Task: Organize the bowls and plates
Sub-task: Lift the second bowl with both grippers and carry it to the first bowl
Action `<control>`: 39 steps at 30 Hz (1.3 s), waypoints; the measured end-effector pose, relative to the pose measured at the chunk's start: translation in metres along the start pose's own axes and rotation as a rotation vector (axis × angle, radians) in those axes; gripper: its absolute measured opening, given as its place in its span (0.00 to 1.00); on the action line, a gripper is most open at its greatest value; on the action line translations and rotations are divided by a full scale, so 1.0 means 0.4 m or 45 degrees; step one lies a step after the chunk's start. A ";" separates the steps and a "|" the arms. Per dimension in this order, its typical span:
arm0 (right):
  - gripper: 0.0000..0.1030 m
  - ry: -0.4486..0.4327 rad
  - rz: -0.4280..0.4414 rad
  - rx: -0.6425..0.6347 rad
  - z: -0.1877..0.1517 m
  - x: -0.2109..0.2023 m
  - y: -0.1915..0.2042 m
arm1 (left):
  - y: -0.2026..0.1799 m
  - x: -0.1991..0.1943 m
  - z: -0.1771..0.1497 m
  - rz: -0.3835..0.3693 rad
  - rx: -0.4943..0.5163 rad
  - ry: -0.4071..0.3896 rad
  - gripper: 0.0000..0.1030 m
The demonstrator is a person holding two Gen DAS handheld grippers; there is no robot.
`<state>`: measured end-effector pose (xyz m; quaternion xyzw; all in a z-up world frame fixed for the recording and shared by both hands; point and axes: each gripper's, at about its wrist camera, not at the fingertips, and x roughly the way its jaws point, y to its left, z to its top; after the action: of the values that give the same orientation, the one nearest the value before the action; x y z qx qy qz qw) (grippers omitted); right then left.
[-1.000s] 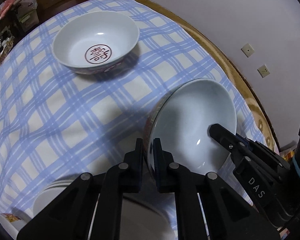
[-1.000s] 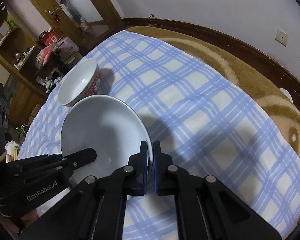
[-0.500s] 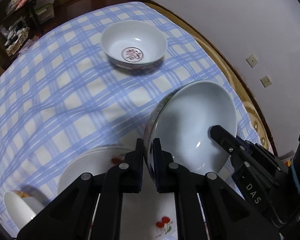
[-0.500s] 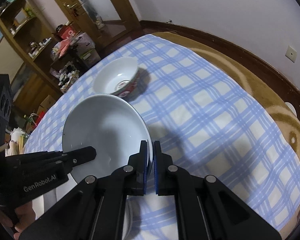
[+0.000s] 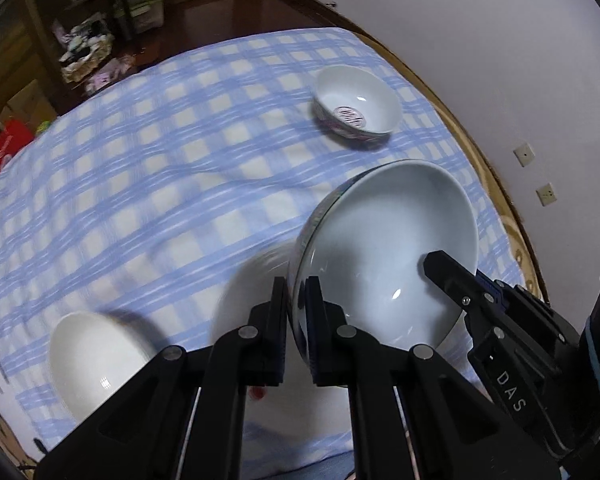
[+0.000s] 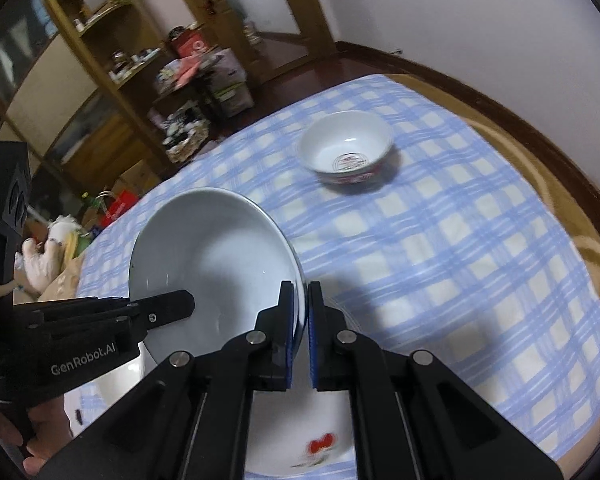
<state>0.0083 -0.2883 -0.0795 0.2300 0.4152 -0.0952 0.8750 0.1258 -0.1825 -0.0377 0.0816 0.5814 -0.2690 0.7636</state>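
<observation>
Both grippers hold one large pale bowl (image 5: 388, 240) (image 6: 216, 256) lifted and tilted above the checked tablecloth. My left gripper (image 5: 297, 308) is shut on its left rim; my right gripper (image 6: 299, 320) is shut on its right rim. Each gripper shows in the other's view, reaching into the bowl. Beneath the bowl lies a white plate (image 5: 252, 304) (image 6: 300, 432) with a red cherry print. A small white bowl (image 5: 94, 356) stands at the near left. A bowl with a red emblem (image 5: 356, 110) (image 6: 346, 152) stands far across the table.
The blue checked cloth (image 5: 160, 184) covers a round table with a brown rim (image 5: 496, 188) close to the wall on the right. Shelves and clutter (image 6: 112, 76) stand beyond the far edge. A hand (image 6: 32, 456) grips the left tool.
Both grippers have risen and pulled back with the large bowl held between them. The emblem bowl now lies farther away, and the cherry plate and small white bowl have come into view.
</observation>
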 end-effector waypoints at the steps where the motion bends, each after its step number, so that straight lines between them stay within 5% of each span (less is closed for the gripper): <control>1: 0.07 0.002 0.018 -0.010 -0.004 0.000 0.020 | 0.014 -0.010 -0.006 0.004 -0.005 -0.004 0.08; 19: 0.07 0.044 0.159 -0.202 -0.066 0.018 0.312 | 0.267 -0.171 -0.131 0.131 -0.154 -0.090 0.09; 39: 0.08 0.149 0.177 -0.354 -0.161 0.086 0.464 | 0.433 -0.164 -0.251 0.163 -0.339 -0.074 0.09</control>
<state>0.0525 -0.0938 -0.0811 0.1402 0.4575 0.0375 0.8773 0.1169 0.0281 -0.0404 0.0086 0.5830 -0.1427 0.7998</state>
